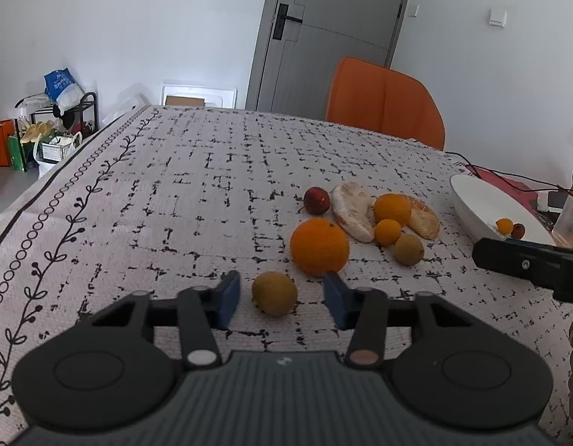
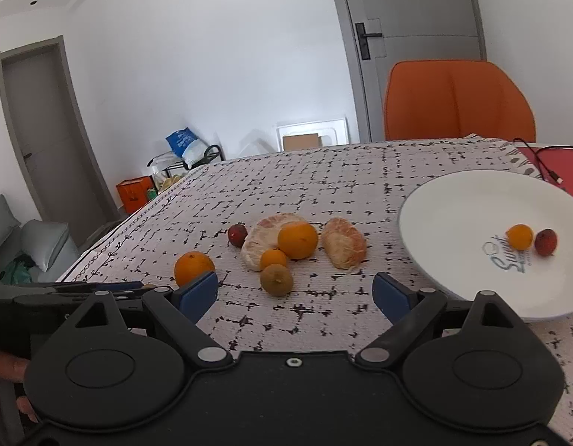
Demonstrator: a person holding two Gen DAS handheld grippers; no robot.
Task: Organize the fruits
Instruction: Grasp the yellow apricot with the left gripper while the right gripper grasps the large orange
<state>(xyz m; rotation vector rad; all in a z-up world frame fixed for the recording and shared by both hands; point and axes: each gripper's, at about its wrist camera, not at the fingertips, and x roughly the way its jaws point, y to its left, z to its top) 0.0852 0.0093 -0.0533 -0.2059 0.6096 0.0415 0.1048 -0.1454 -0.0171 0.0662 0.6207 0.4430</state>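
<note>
A small yellow-green fruit (image 1: pixel 274 293) lies on the patterned tablecloth between the blue pads of my left gripper (image 1: pixel 282 299). The jaws are open, with a gap on each side of the fruit. Just beyond sits a large orange (image 1: pixel 319 246). Further right lie a red fruit (image 1: pixel 316 200), two peeled citrus pieces (image 2: pixel 342 247), two smaller oranges (image 2: pixel 297 239) and another green fruit (image 2: pixel 276 279). My right gripper (image 2: pixel 295 295) is open over bare cloth, short of that green fruit. The white plate (image 2: pixel 453 215) at the right holds a small orange (image 2: pixel 519 237) and a red fruit (image 2: pixel 545 241).
An orange chair (image 2: pixel 457 100) stands behind the table's far edge. Beyond the plate lie a red mat with black cables (image 2: pixel 546 163) and a clear cup (image 1: pixel 570 219). The cloth's left edge (image 1: pixel 45 200) drops to the floor, where bags and a rack stand.
</note>
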